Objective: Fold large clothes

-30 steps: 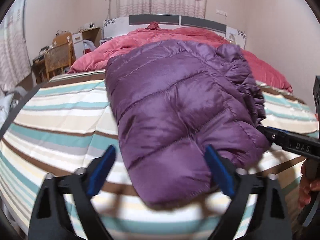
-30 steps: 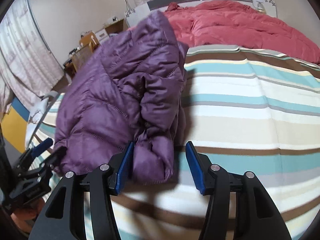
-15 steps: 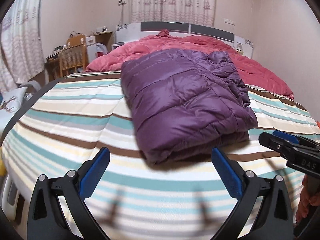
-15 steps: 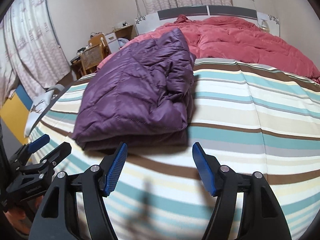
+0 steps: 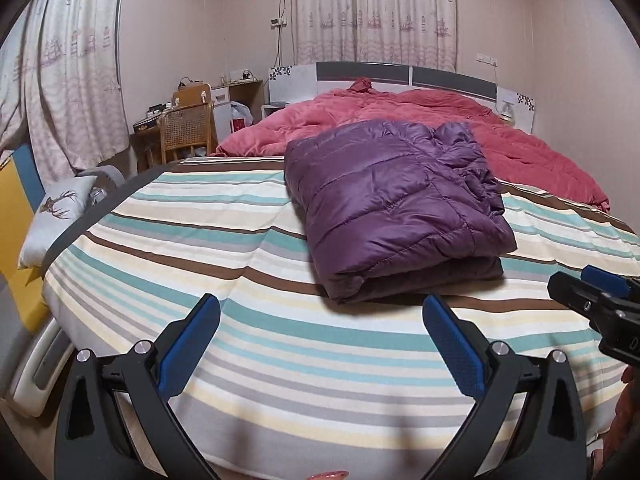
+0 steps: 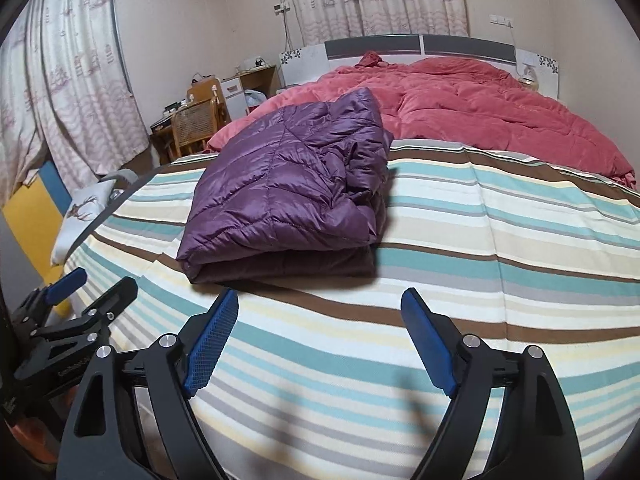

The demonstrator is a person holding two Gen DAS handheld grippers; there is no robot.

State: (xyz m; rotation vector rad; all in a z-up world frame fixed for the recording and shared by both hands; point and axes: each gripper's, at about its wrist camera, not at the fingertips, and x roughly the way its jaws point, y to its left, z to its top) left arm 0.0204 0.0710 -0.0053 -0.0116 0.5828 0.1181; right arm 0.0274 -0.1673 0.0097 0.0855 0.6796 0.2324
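Note:
A purple quilted down jacket (image 5: 392,204) lies folded into a thick rectangle on the striped bed sheet (image 5: 200,240); the right wrist view shows the jacket (image 6: 288,196) left of centre. My left gripper (image 5: 320,312) hovers over the sheet short of the jacket's near edge, open and empty. My right gripper (image 6: 320,308) is likewise back from the jacket's folded edge, its jaws still opening with nothing between them. Each gripper shows at the edge of the other's view: the right gripper (image 5: 592,292) and the left gripper (image 6: 92,292).
A red quilt (image 5: 420,120) covers the bed's far half up to the headboard (image 5: 400,76). A wicker chair (image 5: 184,128) and cluttered desk stand at the left wall. A deer-print pillow (image 5: 56,208) lies beside the bed's left edge. Curtains hang behind.
Both grippers have pulled back from the jacket toward the bed's near edge and risen a little. The right gripper's jaws let go of the jacket's edge and spread wider; the jacket stays folded.

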